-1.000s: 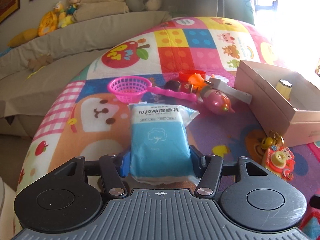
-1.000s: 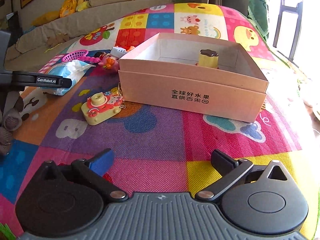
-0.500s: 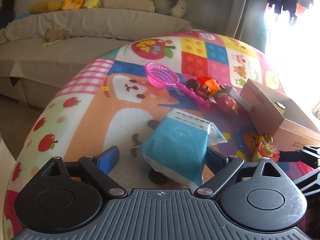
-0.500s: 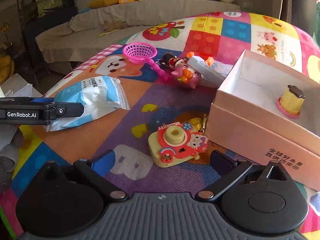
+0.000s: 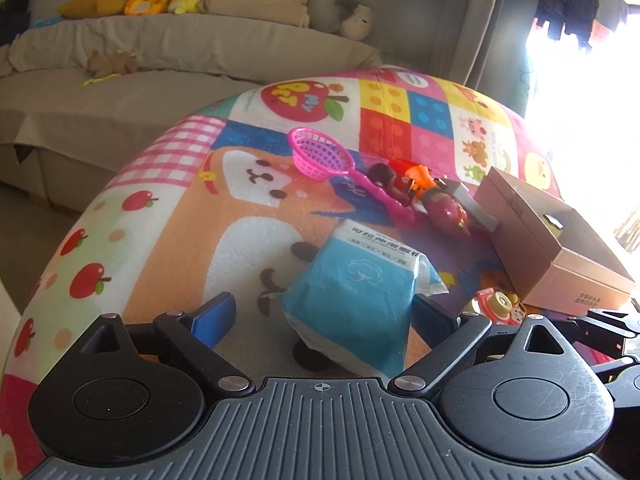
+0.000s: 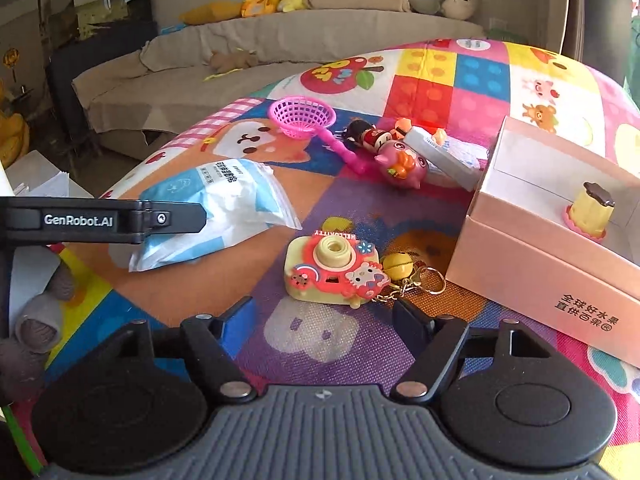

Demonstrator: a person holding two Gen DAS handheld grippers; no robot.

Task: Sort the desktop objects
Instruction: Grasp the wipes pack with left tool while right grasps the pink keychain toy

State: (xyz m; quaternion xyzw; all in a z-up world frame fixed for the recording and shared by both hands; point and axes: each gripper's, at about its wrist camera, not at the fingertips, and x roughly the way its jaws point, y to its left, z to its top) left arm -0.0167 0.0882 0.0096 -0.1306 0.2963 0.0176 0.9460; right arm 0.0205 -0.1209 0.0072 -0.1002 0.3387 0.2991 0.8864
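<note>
We have our left tool [image 5: 322, 316] spread wide, the blue wipes pack [image 5: 352, 296] lying loose between its fingers on the tabletop [image 5: 168, 220]. Our right tool [image 6: 322, 316], angled down, is closing toward the toy camera [image 6: 332, 270], not yet gripped; next it must pinch it for the box [image 6: 552, 276].

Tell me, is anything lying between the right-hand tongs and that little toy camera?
Nothing visible. The right tongs are closing, with bare play mat between them and the toy camera just ahead. The wipes packet lies off to the left, the pink box to the right.
</note>
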